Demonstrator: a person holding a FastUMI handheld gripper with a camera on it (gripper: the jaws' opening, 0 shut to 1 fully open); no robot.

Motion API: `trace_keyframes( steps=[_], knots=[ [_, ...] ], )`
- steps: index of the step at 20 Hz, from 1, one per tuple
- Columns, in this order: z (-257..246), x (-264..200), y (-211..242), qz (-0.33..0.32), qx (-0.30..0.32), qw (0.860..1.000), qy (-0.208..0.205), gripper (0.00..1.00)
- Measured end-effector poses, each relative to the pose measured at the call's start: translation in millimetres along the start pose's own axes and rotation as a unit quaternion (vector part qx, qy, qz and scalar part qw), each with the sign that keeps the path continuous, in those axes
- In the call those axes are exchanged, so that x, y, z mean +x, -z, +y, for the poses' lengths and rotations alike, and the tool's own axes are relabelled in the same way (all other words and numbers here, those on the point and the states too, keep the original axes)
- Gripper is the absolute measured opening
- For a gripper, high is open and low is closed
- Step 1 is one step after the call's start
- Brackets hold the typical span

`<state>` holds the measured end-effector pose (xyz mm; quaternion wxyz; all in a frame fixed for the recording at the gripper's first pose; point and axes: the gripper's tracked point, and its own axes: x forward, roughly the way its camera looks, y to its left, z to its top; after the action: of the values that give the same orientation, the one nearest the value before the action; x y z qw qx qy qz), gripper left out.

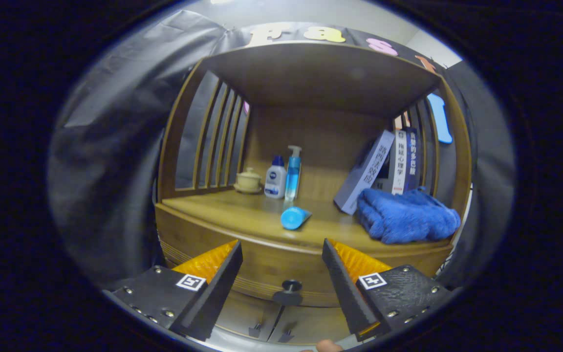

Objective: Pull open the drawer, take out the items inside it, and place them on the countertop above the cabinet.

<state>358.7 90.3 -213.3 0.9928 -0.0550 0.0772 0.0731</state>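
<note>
Your gripper (281,274) hangs spread wide and empty in front of the drawer (281,266), which sits closed with its knob (289,288) between the fingers, while a blue tube (294,217) already lies on the tabletop (232,210); the drawer's contents are hidden.

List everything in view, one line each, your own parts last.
cabinet: 1, brown wood, slatted sides, ahead of the fingers
countertop: 1, brown wood, above the drawer
drawer: 1, brown wood, shut, under the countertop
knob: 1, dark, on the drawer front, between the fingers
lidded cup: 1, beige, back left of the countertop
white bottle: 1, blue cap, right of the cup
pump bottle: 1, blue, beside the white bottle
tube: 1, blue, lying mid-countertop
books: about 3, leaning at right
towel: 1, blue, crumpled before the books
gripper: 1, open, short of the knob
</note>
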Motion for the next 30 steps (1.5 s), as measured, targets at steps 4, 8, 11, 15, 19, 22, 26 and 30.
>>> trace_keyframes(
  steps=[4, 8, 11, 15, 19, 22, 26, 30],
  knots=[
    [-71.7, -28.7, -20.3, -0.007, 0.022, 1.000, -0.007, 0.98],
    [-152.7, -66.6, -28.4, -0.013, 0.052, 0.999, 0.009, 0.98],
    [-203.7, -106.1, -34.4, -0.038, 0.059, 0.997, 0.026, 0.98],
    [-246.1, -159.3, -23.2, -0.058, 0.088, 0.993, 0.047, 0.98],
    [-269.5, -202.7, -2.5, -0.045, 0.108, 0.990, 0.077, 1.00],
    [-271.2, -228.5, 7.4, -0.044, 0.121, 0.988, 0.091, 1.00],
    [-268.7, -242.3, 24.8, -0.032, 0.100, 0.990, 0.098, 1.00],
    [-263.8, -246.4, 42.2, -0.009, 0.088, 0.992, 0.093, 1.00]
  ],
)
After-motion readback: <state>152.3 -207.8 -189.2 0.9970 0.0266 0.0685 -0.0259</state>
